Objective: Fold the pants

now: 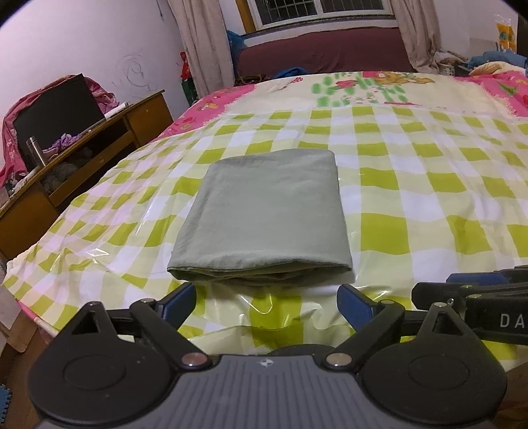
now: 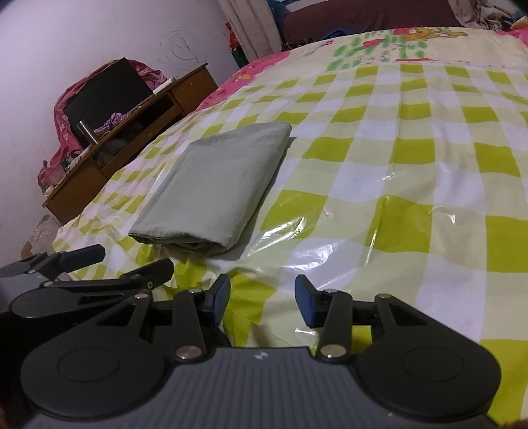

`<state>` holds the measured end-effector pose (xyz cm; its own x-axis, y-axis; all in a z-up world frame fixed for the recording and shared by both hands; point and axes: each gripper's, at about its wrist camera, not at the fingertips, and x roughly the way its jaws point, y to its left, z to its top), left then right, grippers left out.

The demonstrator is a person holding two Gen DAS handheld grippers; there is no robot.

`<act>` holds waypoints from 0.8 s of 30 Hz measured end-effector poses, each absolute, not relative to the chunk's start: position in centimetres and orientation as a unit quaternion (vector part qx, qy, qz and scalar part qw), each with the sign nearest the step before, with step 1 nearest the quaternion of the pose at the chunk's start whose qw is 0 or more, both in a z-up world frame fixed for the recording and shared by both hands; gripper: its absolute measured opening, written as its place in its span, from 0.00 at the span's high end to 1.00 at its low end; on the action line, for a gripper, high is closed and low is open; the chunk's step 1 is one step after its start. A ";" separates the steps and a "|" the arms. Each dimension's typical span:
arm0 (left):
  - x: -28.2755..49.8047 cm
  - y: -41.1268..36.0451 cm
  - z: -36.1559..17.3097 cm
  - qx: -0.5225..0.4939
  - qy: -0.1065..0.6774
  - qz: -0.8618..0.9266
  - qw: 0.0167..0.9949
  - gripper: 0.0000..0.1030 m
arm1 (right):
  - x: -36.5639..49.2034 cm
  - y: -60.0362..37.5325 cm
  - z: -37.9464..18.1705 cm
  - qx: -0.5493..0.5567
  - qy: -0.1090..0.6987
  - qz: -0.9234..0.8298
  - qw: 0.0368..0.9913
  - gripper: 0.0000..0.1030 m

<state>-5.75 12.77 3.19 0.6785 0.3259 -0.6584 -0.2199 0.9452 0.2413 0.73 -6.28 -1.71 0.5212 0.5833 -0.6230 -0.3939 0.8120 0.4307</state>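
Far left, against the white wall: wooden cabinet with open shelves, steel flask standing on top, dark box and pink cloth behind it. Scribble marks on the wall above.

Left of middle on the bed: pants, pale green, folded into a thick flat rectangle, lying on the green-and-white checked plastic sheet. Layered open edges facing the cameras, smooth fold along the right side. From the right wrist view, same bundle up and to the left, nothing touching it.

Front middle: left tool, fingers spread wide, blue pads apart, holding nothing, tips just short of the near edge of the pants.

Right of that: right tool, also spread open and holding nothing, hovering over bare checked sheet beside the pants, well clear of the cloth. Seen from the left wrist view only as a black arm at the right edge.

Far back: maroon sofa under a barred window, curtains either side. Pink flowered bedding at the far right corner.
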 end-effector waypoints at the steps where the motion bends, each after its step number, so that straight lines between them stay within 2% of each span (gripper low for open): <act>1: -5.7 12.7 3.2 0.073 0.372 0.150 0.913 0.00 | 0.7 -6.3 -1.7 0.119 0.398 0.283 0.864 0.56; 16: -5.7 12.7 3.1 0.073 0.371 0.147 0.914 0.00 | 0.4 -6.3 -1.6 0.124 0.386 0.289 0.867 0.56; 24: -5.3 12.2 2.6 0.104 0.386 0.166 0.901 0.00 | 0.4 -6.2 -1.7 0.125 0.385 0.291 0.867 0.55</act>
